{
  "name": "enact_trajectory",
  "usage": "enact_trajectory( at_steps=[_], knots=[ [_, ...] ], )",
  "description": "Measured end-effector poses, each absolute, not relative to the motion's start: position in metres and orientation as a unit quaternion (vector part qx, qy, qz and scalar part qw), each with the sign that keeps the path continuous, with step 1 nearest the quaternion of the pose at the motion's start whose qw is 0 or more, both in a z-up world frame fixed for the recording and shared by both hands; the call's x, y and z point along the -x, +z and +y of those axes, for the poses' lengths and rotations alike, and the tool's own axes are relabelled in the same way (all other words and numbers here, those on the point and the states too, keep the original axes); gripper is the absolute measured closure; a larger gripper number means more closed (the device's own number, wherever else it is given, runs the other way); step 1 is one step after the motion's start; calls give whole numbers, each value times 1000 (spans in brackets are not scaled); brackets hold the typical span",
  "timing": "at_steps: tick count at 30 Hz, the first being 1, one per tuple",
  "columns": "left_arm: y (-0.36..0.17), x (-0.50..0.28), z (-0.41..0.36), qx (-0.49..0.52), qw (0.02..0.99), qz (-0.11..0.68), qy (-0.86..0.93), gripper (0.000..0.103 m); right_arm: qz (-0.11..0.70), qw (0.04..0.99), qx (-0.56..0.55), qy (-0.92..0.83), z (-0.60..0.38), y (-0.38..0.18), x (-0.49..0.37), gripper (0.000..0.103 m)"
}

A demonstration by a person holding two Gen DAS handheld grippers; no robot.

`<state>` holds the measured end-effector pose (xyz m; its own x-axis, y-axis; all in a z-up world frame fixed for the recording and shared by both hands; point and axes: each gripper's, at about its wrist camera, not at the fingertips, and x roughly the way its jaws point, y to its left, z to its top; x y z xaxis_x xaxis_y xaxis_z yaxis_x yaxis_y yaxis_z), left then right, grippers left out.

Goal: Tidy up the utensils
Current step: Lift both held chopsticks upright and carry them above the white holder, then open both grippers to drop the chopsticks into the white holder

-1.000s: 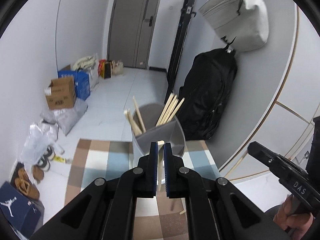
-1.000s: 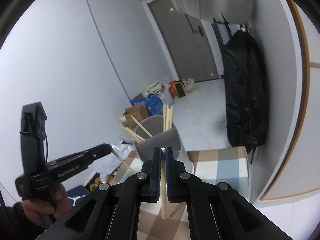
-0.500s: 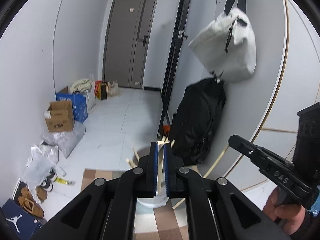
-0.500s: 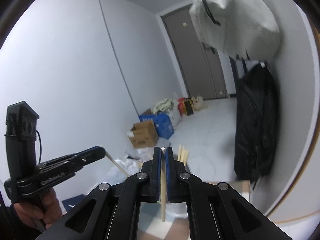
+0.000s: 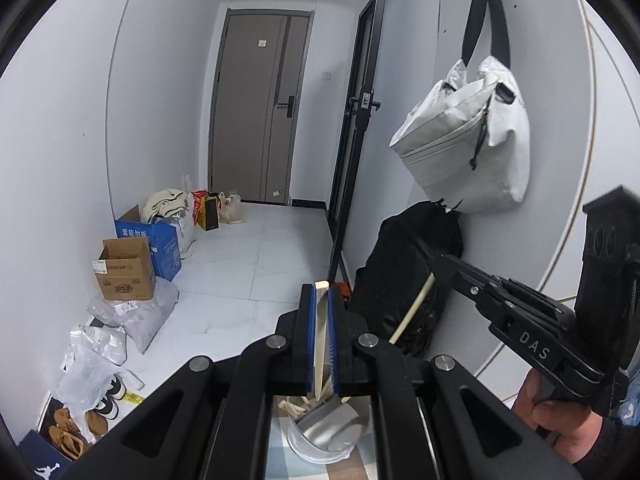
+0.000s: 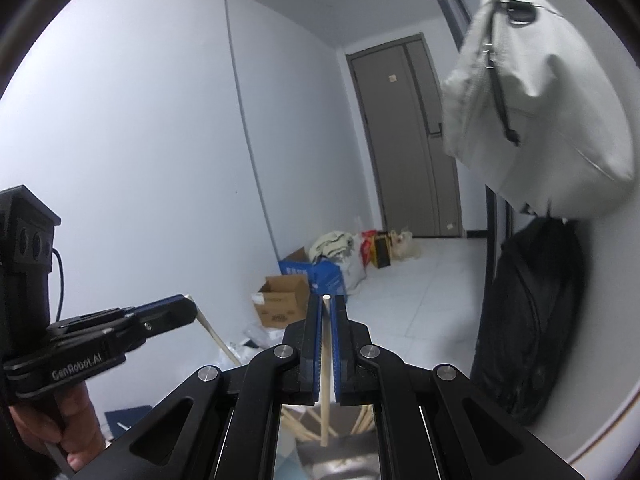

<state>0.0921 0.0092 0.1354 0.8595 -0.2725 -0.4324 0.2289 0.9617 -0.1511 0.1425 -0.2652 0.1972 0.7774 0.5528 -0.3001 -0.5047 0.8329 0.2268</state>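
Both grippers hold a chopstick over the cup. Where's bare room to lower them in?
Little shows: the cup is mostly hidden behind the left gripper. Its near grey part looks bare; chopsticks crowd the far-left side.

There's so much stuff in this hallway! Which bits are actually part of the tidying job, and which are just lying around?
Part of the job:
- left gripper, shut on a chopstick
- right gripper, shut on another chopstick
- utensil holder with more chopsticks

Just lying about:
- cardboard box
- blue box
- hanging grey bag
- black backpack
- shoes
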Motion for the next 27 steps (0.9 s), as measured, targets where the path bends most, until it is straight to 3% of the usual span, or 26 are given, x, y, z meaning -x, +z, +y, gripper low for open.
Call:
enact_trajectory(
  at_steps=[23,27],
  knots=[
    [67,-151,5,46,921,346,-176,101,261,915,-73,299,-236,108,-205,99],
    [63,-153,6,49,917,352,-180,90,284,903,-99,307,-243,93,-207,99]
  ],
)
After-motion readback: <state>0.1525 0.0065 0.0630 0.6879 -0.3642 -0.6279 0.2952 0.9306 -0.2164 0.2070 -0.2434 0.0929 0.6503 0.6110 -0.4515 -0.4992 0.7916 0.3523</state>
